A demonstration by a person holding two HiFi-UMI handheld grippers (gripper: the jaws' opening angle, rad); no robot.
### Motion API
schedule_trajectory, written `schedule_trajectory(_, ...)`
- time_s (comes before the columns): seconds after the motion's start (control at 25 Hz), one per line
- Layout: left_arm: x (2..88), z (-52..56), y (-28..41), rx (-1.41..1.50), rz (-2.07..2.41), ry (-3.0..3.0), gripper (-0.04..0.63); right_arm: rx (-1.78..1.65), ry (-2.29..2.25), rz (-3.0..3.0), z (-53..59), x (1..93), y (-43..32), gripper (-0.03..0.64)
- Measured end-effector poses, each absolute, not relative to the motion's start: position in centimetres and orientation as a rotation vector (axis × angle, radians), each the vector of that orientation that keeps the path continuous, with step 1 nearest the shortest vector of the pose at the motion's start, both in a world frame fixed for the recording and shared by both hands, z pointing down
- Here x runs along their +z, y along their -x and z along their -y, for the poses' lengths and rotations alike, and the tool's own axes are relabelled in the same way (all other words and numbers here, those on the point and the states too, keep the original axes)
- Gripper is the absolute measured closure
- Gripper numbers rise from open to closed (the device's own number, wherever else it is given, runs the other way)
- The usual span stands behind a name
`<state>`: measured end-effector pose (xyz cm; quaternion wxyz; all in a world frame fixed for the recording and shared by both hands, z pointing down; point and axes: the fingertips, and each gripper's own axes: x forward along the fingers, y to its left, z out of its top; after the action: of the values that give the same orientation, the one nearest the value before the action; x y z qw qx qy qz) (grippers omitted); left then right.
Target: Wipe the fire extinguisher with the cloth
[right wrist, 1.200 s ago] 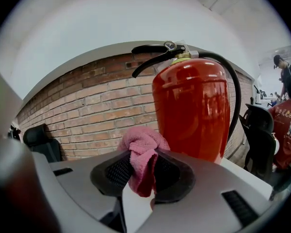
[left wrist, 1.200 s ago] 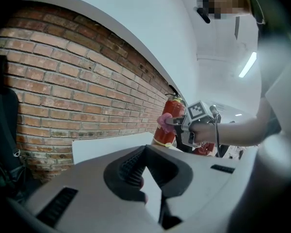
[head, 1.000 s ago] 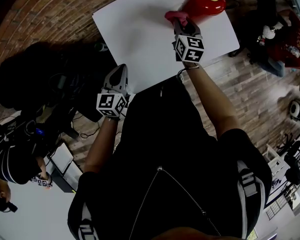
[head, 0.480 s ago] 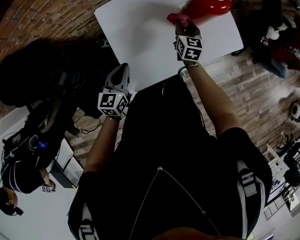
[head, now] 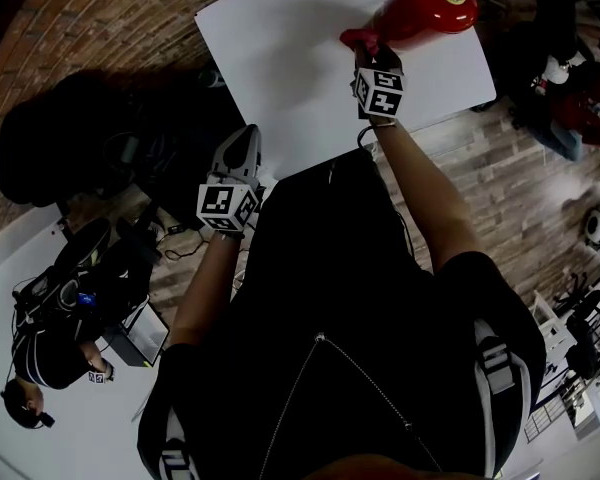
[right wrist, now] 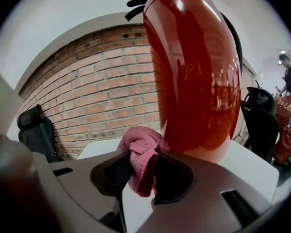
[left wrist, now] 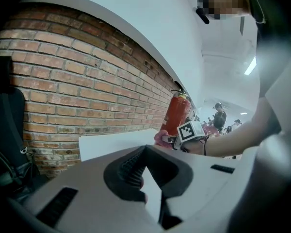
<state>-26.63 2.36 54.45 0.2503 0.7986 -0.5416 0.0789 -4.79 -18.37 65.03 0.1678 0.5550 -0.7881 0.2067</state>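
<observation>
Evidently mid-wipe: pinched the pink cloth (right wrist: 138, 154) in the right gripper (right wrist: 137, 176), low against the red fire extinguisher (right wrist: 194, 81) standing at the desk's (head: 280, 68) far corner. Held the left gripper (left wrist: 144, 154) closed, empty, well back. Next, probably called for rubbing upward.

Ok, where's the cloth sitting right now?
The pink cloth is clamped in the right gripper, right beside the lower left of the red fire extinguisher in the right gripper view; in the head view, at the white table's far right.
</observation>
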Motion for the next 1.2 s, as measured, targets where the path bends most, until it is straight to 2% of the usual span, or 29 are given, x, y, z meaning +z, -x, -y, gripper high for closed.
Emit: schedule_trajectory(1.2,54.8,-3.6,29.3,0.265,1.571,-2.095,0.578,0.685,-1.312,2.047,17.9,79.5,4.7,0.500)
